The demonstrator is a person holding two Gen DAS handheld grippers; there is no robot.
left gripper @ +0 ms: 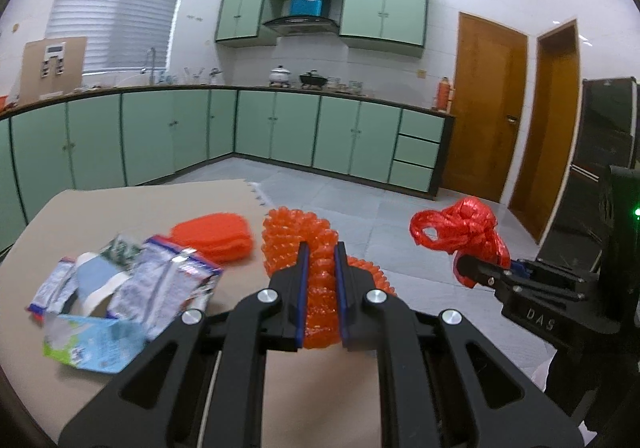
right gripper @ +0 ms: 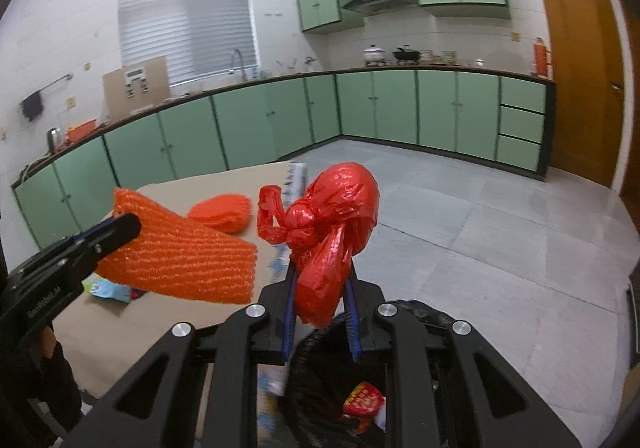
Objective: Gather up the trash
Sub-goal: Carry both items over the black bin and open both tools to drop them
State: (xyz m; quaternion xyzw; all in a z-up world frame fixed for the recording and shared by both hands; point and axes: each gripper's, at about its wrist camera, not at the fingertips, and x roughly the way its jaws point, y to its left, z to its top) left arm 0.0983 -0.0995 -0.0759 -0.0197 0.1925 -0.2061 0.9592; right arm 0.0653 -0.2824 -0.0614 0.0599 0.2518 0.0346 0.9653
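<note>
Trash partly gathered, more left. Left gripper (left gripper: 320,260) pinching an orange foam net (left gripper: 298,244), lifted clear of the table (left gripper: 120,204) near its right edge. Right gripper (right gripper: 320,288) pinching a knotted red plastic bag (right gripper: 336,216), held past that right edge and above the black-lined bin (right gripper: 316,380). Already in the bin: a red wrapper (right gripper: 362,406), so at least one piece dropped. Neither carried piece released yet; both probably bound for the bin, the red bag nearer to it.

Left on the table: a second orange net (left gripper: 214,240) toward the far edge, lying flat; a heap of silver-and-blue snack wrappers (left gripper: 160,280) and a flattened blue-and-green carton (left gripper: 96,344) toward the left edge, touching one another. Judged roughly midway: two pieces in hand, several more trips needed for the heap.
</note>
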